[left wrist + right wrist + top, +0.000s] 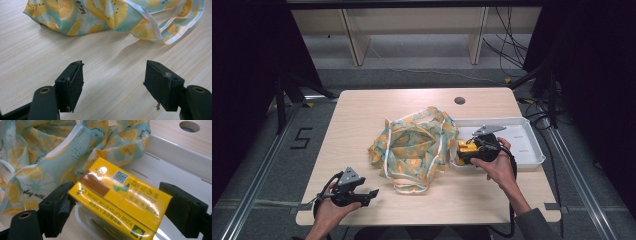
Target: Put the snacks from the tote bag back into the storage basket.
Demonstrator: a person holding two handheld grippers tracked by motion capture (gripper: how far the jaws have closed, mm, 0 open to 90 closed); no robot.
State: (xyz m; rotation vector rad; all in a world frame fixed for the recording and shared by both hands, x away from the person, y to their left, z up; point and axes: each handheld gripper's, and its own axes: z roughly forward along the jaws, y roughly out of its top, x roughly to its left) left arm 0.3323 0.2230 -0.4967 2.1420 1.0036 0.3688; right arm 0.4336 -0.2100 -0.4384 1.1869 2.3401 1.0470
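Right tool (468, 146) clamped on yellow drink carton (117, 201), jaws pressing its two opposite ends, carton tilted with printed top panel facing the camera. Carton held over the left end of white tray (528, 143), just beside the fruit-print cloth bag (414, 146); whether carton bottom touches the tray floor, cannot tell. Tray sits along the table's right edge, bag rim draped against its left wall.

Left tool (363, 194) gaping wide, nothing between the jaws, low over bare table (362, 115) near the front-left corner. Pads (76, 83) aimed at the bag's near side, well apart from it. Bag crumpled mid-table, white-edged handle loop (160, 35) lying flat toward the front edge.

Round cable hole (459, 100) near the table's back edge, behind the tray. Person's hands gripping both tools from the front edge.
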